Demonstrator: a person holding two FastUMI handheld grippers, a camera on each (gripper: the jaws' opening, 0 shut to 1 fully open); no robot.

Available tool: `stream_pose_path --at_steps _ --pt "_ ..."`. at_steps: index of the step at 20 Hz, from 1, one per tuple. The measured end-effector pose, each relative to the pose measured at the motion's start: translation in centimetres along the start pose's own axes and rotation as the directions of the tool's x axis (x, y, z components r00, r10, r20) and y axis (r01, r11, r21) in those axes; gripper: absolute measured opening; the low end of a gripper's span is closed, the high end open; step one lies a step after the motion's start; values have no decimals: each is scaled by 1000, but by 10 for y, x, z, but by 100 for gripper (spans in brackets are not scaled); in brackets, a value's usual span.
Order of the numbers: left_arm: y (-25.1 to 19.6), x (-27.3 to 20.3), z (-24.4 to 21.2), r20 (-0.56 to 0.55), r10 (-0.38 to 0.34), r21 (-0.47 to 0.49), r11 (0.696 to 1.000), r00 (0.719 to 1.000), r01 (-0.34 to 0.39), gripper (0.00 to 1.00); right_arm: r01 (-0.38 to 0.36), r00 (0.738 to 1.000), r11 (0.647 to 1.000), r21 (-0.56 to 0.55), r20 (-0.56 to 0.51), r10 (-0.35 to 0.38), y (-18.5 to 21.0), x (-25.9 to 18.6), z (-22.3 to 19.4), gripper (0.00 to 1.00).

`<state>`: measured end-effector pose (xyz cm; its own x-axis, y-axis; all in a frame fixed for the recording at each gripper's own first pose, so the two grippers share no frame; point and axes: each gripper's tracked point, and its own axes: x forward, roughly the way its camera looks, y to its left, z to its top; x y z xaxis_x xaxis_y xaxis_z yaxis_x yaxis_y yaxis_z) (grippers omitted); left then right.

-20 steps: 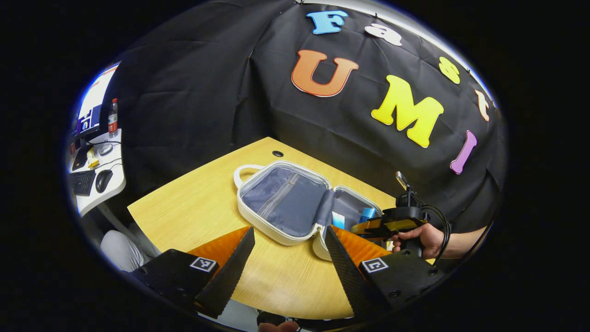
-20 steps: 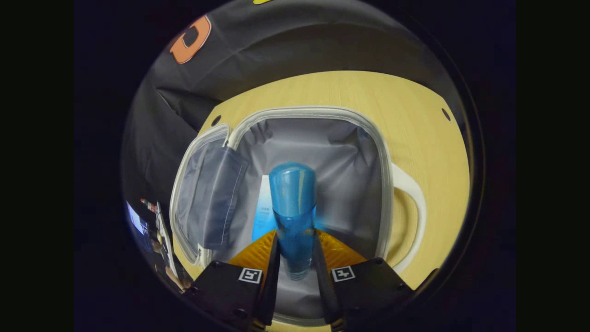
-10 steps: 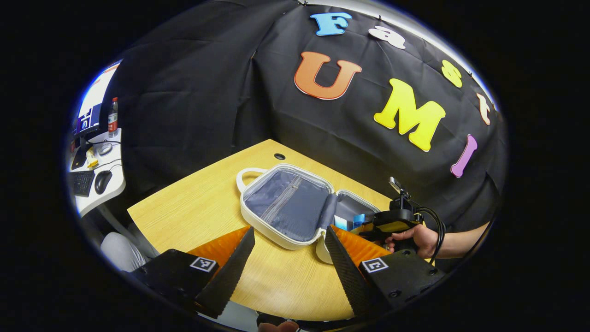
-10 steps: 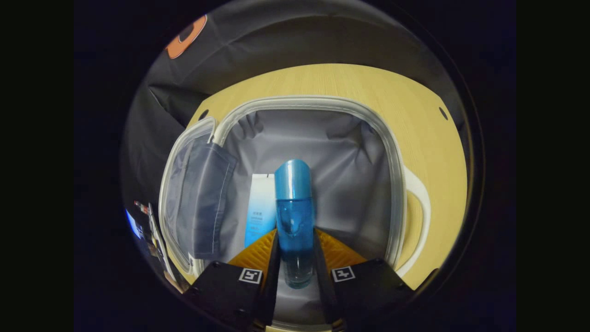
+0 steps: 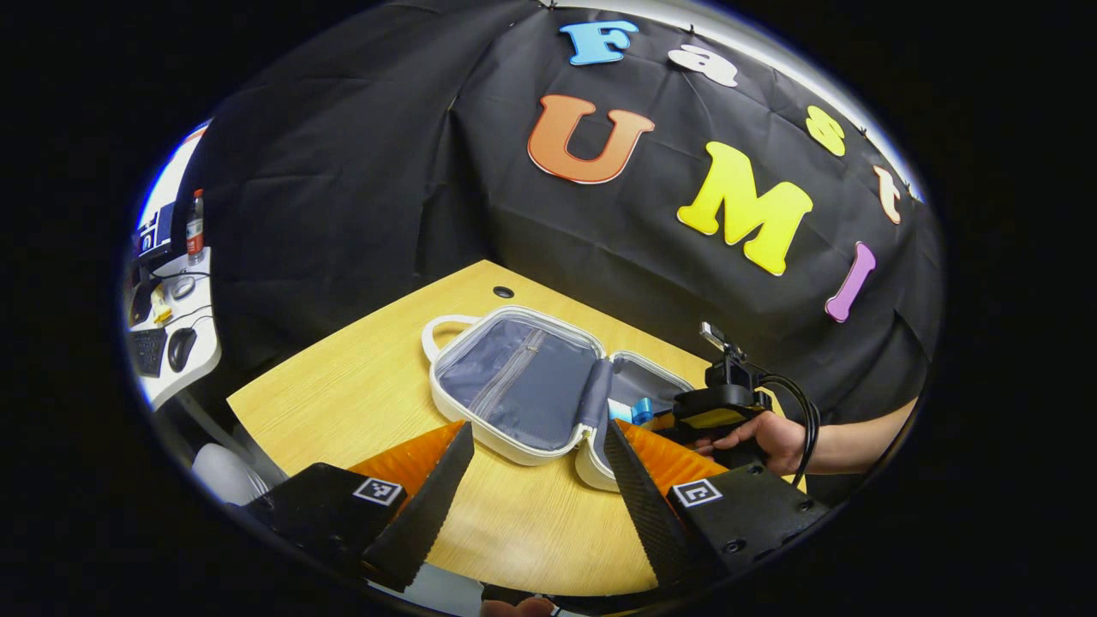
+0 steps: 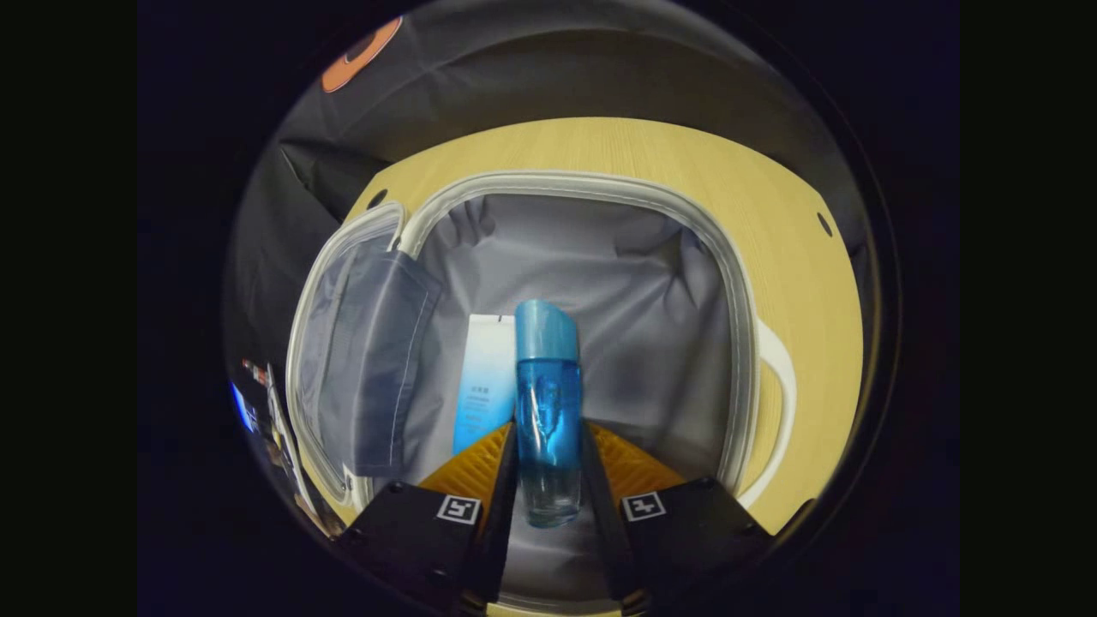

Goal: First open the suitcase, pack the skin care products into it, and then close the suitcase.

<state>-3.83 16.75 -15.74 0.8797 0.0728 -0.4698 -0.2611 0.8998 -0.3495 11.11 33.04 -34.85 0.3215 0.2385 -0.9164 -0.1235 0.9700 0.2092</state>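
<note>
A small white suitcase lies open on the wooden table, grey lining up. In the right gripper view my right gripper is shut on a blue bottle, held low inside the suitcase's deep half. A white-and-blue tube lies on the lining just left of the bottle. In the left gripper view my left gripper hangs open over the table's near side, short of the suitcase. The right gripper and the hand holding it reach into the suitcase's right half there.
The wooden table has cable holes near its far edges. The lid half with a zip pocket lies flat to the left. A desk with a keyboard, mouse and bottle stands beyond the table at far left.
The right gripper has lowered the blue bottle deeper into the suitcase, its cap tipping down toward the lining. The left gripper has barely shifted.
</note>
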Motion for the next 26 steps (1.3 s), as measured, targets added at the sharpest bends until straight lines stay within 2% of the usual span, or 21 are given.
stream_pose_path --at_steps 2,3,4,5,6,7,9,10,12,13,15,16,17,20,23,26 --pt "-2 3 4 6 -13 4 1000 1000 13 98 -13 1000 1000 -22 25 14 0 -14 -2 50" --pt "-2 5 7 10 -23 4 1000 1000 23 98 -16 999 999 -42 43 18 -1 -23 -1 59" --pt "-3 6 9 15 -36 3 999 999 36 98 -13 997 997 -74 73 19 -4 -32 0 57" --pt "-2 8 13 22 -46 7 999 999 46 98 -1 994 993 -119 111 14 -5 -43 1 66" --pt "2 12 15 30 -53 13 999 998 52 98 8 988 986 -169 156 19 -6 -55 3 63" --pt "7 16 18 30 -62 17 998 998 61 98 12 979 974 -224 200 34 -3 -68 4 70" --pt "24 23 26 44 -74 14 997 996 73 98 28 958 939 -343 278 73 0 -98 4 72" --pt "34 28 31 49 -78 3 997 996 78 98 35 946 919 -393 309 96 2 -112 3 77" --pt "61 43 37 59 -92 -50 994 994 95 98 43 921 886 -462 363 145 4 -138 1 78" --pt "72 52 36 59 -122 -82 989 991 126 98 45 910 876 -480 381 162 3 -147 -1 77" --pt "96 78 30 45 -154 -161 974 987 159 98 67 906 859 -508 392 161 -6 -154 -14 80" --pt "108 94 24 28 -161 -210 964 987 163 98 76 907 849 -522 390 159 -11 -155 -22 77" --pt "119 107 24 28 -174 -265 948 984 175 98 85 910 839 -537 385 155 -16 -158 -30 80" --pt "141 147 29 35 -220 -424 880 975 214 98 91 926 831 -548 354 132 -31 -163 -49 80" --pt "168 193 21 -4 -203 -507 844 979 173 97 109 925 845 -523 364 106 -46 -177 -48 80" --pt "175 222 23 -34 -218 -591 791 975 156 96 153 920 844 -515 386 69 -61 -182 -38 77"
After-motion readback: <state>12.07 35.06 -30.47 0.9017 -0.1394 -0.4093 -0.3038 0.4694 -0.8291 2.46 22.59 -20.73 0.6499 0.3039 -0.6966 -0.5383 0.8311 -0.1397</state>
